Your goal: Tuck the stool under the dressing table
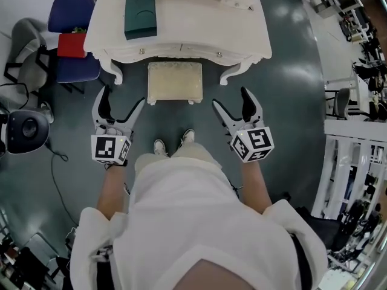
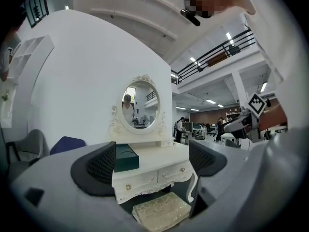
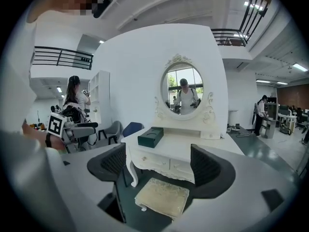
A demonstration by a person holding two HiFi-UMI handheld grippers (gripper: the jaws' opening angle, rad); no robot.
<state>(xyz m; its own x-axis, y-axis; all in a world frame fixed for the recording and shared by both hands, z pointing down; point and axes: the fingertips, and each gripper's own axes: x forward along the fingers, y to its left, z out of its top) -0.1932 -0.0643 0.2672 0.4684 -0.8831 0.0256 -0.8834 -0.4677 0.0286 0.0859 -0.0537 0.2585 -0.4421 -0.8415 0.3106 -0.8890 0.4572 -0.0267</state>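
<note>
A cream stool with a padded top stands on the floor, its far edge at the front of the white dressing table and most of it out in front. The stool also shows low in the left gripper view and the right gripper view. My left gripper hangs open to the stool's left, a little nearer to me. My right gripper hangs open to the stool's right. Neither touches the stool. A dark green box lies on the table top.
A blue chair with a red item stands left of the table, a grey chair beside it. An oval mirror rises at the table's back. White railing is on the right. My shoes stand just before the stool.
</note>
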